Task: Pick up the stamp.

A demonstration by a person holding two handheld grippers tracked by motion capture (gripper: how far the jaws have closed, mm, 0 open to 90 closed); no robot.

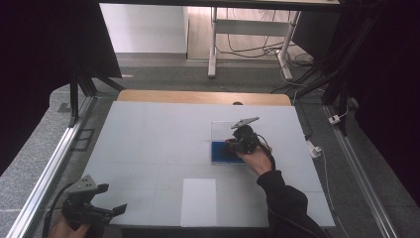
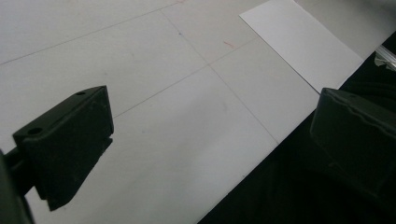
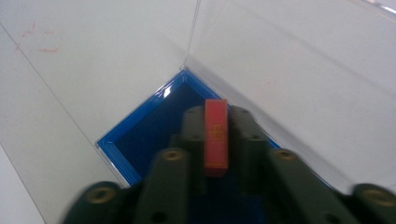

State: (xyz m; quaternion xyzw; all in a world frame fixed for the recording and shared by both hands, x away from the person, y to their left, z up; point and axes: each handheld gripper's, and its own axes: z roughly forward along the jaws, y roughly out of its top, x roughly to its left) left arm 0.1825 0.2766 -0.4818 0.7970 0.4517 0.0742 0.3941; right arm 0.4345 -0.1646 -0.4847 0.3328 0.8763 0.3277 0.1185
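Two jaws of the right gripper (image 3: pixel 216 116) pinch a thin red block (image 3: pixel 216 137) by its flat faces above a blue-floored clear box (image 3: pixel 140 126); it looks light, rigid, perhaps slippery; the left gripper (image 2: pixel 210 135) rests open.

From above, the right tongs (image 1: pixel 236 144) cover much of the blue tray (image 1: pixel 220 153), and the small red piece (image 3: pixel 216 137) gripped between their jaws is too tiny to make out there. Its lower end sinks behind the jaws in the right gripper view, its printed mark unreadable. The tray's near corner is hidden too. The left hand (image 1: pixel 63 227) is cut off at the worktop's (image 1: pixel 148 144) near left corner. The white sheet (image 2: pixel 299 42) runs off the frame's top.
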